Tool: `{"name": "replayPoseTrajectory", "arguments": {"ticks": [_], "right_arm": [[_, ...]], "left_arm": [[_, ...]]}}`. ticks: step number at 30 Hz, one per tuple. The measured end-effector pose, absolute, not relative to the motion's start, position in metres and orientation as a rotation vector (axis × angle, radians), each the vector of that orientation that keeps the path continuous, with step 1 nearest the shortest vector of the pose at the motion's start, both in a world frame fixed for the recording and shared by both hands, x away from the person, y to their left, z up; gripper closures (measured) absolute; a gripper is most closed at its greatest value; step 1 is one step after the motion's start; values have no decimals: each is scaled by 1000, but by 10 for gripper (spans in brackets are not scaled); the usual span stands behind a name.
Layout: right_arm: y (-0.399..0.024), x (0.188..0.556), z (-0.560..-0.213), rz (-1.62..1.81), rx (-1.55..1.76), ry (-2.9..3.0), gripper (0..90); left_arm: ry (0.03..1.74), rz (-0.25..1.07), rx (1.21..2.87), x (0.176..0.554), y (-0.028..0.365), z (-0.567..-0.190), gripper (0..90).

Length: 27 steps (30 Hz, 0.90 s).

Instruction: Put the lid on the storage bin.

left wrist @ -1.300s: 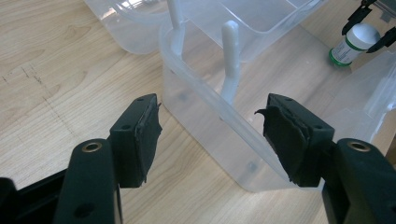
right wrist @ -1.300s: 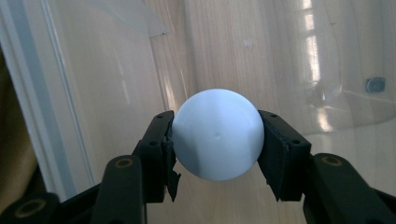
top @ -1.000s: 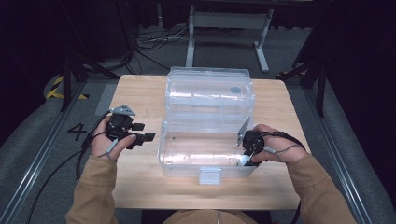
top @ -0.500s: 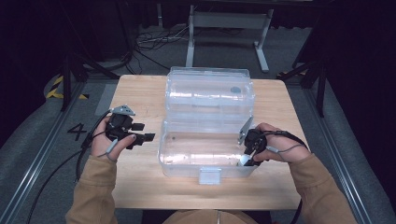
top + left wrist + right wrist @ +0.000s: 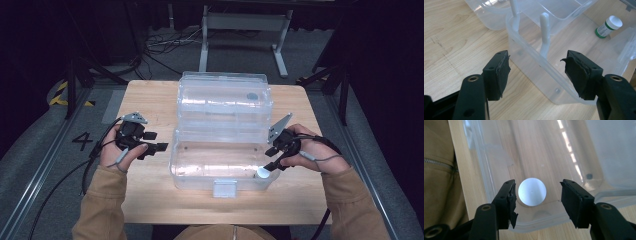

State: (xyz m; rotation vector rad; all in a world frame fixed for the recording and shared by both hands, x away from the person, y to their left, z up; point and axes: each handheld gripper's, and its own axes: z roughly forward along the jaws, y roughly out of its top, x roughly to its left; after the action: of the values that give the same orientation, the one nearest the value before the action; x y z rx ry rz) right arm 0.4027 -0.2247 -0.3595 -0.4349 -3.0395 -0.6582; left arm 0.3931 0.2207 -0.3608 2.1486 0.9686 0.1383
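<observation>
Since a second ago the right gripper (image 5: 269, 168) has lifted a little off the near right corner of the clear plastic storage box (image 5: 200, 172), jaws apart and clamping nothing. Below them stands a small white-capped bottle (image 5: 532, 191) with a green band (its label shows in the left gripper view), upright on the box floor in that corner, untouched. Left gripper (image 5: 159, 141) has kept still beside the box's left wall, jaws wide and empty, above the pale wooden table (image 5: 150, 195).

a light wooden table (image 5: 150, 195) carries an open clear plastic box (image 5: 220, 172).
</observation>
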Motion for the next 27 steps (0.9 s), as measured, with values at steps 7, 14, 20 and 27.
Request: {"name": "replayPoseTrajectory", "arguments": {"ticks": [7, 14, 20, 27], "right_arm": [[-228, 405, -340, -809, -475, -3031, 472], [-226, 415, -316, -975, -505, -3020, 494], [-225, 432, -303, -1086, -561, -3007, 511], [-218, 449, -292, -1189, -591, -3005, 533]], "left_arm": [[949, 119, 2146, 387, 218, -360, 367], [916, 121, 2151, 378, 216, -359, 366], [906, 124, 2159, 369, 215, -359, 365], [905, 125, 2165, 359, 217, -361, 364]]}}
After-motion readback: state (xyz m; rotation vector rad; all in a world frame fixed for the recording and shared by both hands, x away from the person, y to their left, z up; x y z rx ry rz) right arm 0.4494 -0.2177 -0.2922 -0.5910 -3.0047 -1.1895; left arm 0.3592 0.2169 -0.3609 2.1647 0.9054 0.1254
